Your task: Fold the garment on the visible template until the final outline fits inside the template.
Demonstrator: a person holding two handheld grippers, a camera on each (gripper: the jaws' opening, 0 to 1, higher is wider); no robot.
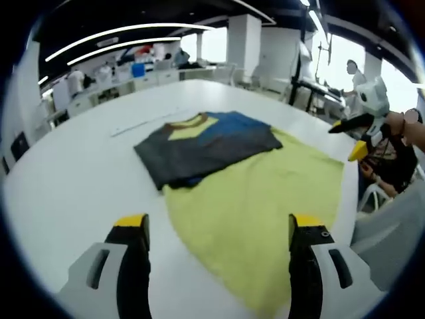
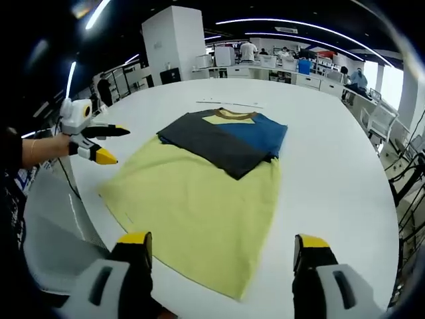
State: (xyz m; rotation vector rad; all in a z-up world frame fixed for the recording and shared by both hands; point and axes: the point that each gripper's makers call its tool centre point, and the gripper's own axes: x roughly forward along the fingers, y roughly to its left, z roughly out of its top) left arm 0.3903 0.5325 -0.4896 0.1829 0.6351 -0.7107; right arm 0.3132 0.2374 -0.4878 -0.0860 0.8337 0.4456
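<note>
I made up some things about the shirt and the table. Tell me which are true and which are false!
1. The shirt is folded and lies on a yellow sheet. True.
2. The table is black. False: it is white.
3. Both grippers are shut on the shirt. False: the left gripper and the right gripper are open, holding nothing.
4. The shirt has blue, dark grey and yellow parts. True.
5. The shirt covers the whole sheet. False: it covers just the far end; the near part of the sheet is bare.
</note>
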